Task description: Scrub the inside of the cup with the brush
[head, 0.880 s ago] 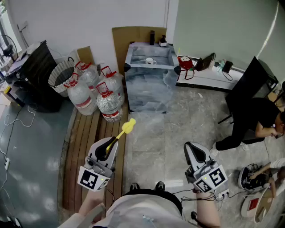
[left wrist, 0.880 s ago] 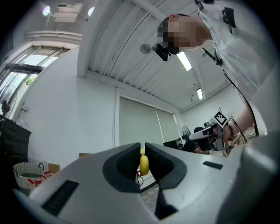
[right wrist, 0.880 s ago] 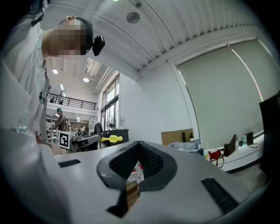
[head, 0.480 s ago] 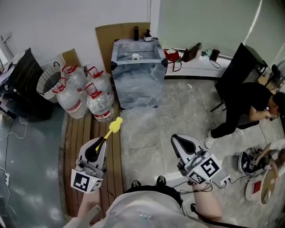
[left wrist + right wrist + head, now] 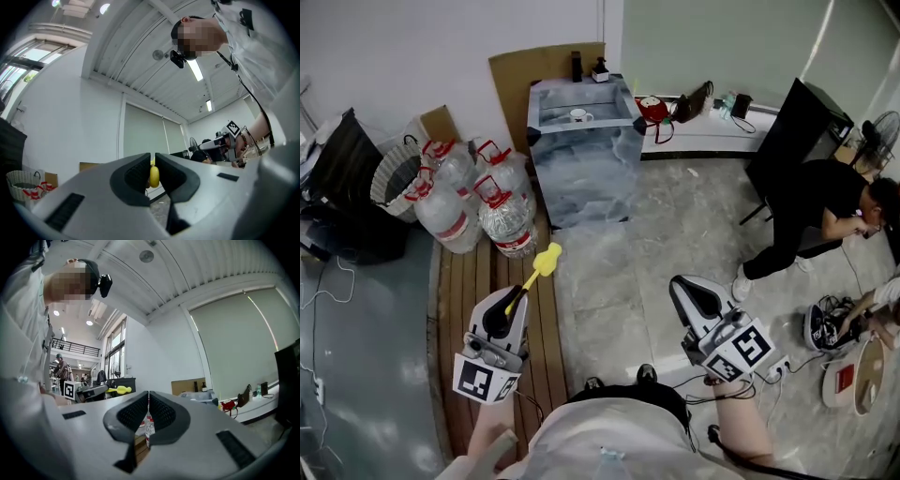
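Observation:
A white cup [image 5: 578, 115] stands in the grey sink unit [image 5: 581, 159] by the far wall. My left gripper [image 5: 508, 306] is shut on the yellow brush [image 5: 546, 262], whose head sticks out forward over the wooden boards. The brush [image 5: 154, 175] shows as a yellow lump pinched between the left jaws in the left gripper view. My right gripper [image 5: 696, 292] is shut with nothing in it, held over the stone floor well short of the sink. From the right gripper view the brush [image 5: 117, 390] and left gripper appear off to the left.
Several water jugs [image 5: 502, 220] and a wicker basket [image 5: 394, 169] stand left of the sink. A person in black [image 5: 825, 220] bends down at the right near a black panel [image 5: 792, 131]. Cables and a round device [image 5: 853, 380] lie on the floor at right.
The view has shifted slightly: sink and jugs sit a little lower and further left. Both grippers keep their pose, the brush still held in the left one.

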{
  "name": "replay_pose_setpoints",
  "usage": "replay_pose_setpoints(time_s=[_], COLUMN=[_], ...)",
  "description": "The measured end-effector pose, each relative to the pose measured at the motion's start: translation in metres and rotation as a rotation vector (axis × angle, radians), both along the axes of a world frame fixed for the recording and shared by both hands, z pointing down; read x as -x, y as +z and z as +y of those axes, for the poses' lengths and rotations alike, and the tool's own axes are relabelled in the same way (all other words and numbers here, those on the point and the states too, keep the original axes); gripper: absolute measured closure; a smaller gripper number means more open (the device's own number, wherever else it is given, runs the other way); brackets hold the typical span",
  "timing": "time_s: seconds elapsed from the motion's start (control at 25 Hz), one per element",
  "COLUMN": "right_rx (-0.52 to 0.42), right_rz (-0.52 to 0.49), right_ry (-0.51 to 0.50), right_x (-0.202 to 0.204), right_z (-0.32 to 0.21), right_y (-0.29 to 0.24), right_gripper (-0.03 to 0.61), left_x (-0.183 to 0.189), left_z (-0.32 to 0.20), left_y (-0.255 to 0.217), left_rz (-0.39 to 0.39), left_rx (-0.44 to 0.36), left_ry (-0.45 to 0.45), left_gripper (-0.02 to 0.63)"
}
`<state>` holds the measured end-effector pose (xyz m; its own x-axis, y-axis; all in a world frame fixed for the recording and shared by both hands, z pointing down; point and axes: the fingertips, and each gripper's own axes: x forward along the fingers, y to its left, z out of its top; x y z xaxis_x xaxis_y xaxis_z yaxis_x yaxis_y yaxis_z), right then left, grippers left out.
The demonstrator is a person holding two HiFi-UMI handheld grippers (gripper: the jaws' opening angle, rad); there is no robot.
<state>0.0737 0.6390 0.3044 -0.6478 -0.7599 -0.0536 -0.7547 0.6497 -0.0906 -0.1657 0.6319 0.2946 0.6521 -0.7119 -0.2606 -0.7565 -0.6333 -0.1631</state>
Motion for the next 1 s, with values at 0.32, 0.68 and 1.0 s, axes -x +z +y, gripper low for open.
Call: replay_pose_setpoints(time_s=[0.32,0.68,1.0], right_rx=[0.04,0.07,0.077], right_rz=[0.003,0.001,-0.002], right_ry=[0.024,0.009,0.01], right_x=[0.013,0.011,-0.005], right_z=[0.001,-0.03,-0.084], right_y=[0.014,0.022,0.023], right_gripper=[0.521,0.394,0.35], left_x=[0.018,0.017,0.008], left_z=[-0.001,-0.014,-0.055], left_y=[0.004,0.01,0.003], left_rz=[0.007,-0.018,-0.018], left_rx=[0.006,0.028,0.029], left_ry=[0.011,-0.009,-0.042], left_gripper=[0.578,0.578,0.578])
